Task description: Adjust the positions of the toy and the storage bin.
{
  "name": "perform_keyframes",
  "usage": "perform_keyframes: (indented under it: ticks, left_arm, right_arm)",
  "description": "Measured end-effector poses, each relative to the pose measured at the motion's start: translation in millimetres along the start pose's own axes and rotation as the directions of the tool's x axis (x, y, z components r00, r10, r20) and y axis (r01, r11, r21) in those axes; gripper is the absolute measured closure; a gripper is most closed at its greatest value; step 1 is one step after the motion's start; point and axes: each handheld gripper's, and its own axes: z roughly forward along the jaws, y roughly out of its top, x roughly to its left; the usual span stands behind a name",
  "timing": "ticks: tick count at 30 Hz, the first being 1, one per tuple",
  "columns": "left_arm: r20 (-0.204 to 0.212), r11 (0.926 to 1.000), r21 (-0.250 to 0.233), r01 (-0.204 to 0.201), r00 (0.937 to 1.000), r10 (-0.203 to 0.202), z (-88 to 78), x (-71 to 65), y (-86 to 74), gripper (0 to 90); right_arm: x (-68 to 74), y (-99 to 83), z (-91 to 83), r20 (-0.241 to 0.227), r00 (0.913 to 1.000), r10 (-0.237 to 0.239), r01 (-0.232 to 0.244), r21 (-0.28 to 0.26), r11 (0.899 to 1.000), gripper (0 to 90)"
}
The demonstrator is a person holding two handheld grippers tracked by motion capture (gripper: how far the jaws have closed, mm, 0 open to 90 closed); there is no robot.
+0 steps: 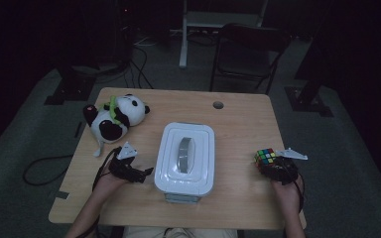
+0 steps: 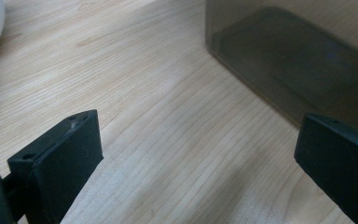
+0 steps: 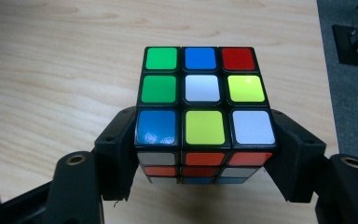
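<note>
Right gripper: matte black plastic jaws clamped on opposite sides of puzzle cube, cube seated between them at jaw tips, over right part of pale wood-grain tabletop. Cube: glossy square stickers in black grid, scrambled; top face green, blue, red, white, yellow. Left gripper: jaws wide apart, empty, beside white lidded box.

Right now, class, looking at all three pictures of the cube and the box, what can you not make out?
- Inside of the white box: high view, hidden by its shut lid.
- Rubik's cube underside and far faces: right gripper view, turned away; its sides are covered by the right gripper.
- Box top: left gripper view, cut off by the frame edge.
- Panda toy details: high view, dim and small.
</note>
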Motion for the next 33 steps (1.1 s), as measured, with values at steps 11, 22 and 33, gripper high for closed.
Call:
perform_keyframes:
  ticks: [11,22,33]
  left_arm:
    - [-0.001,1.0,0.003,0.0,1.0,0.0,0.3,-0.4,-0.7,1.5]
    - [0.002,1.0,0.006,-0.001,1.0,0.001,0.6,-0.6,-0.8,1.4]
    - [0.002,1.0,0.004,-0.003,1.0,0.003,-0.2,0.1,-0.7,1.4]
  right_arm:
    - [6.8,-18.5,-10.9,-0.016,0.9999,-0.002,0.002,-0.003,1.0,33.8]
    - [5.6,-32.4,-12.7,-0.047,0.9988,-0.009,0.009,-0.004,1.0,30.8]
    - [5.2,-8.1,-26.0,-0.064,0.9975,-0.031,0.023,-0.112,0.993,13.5]
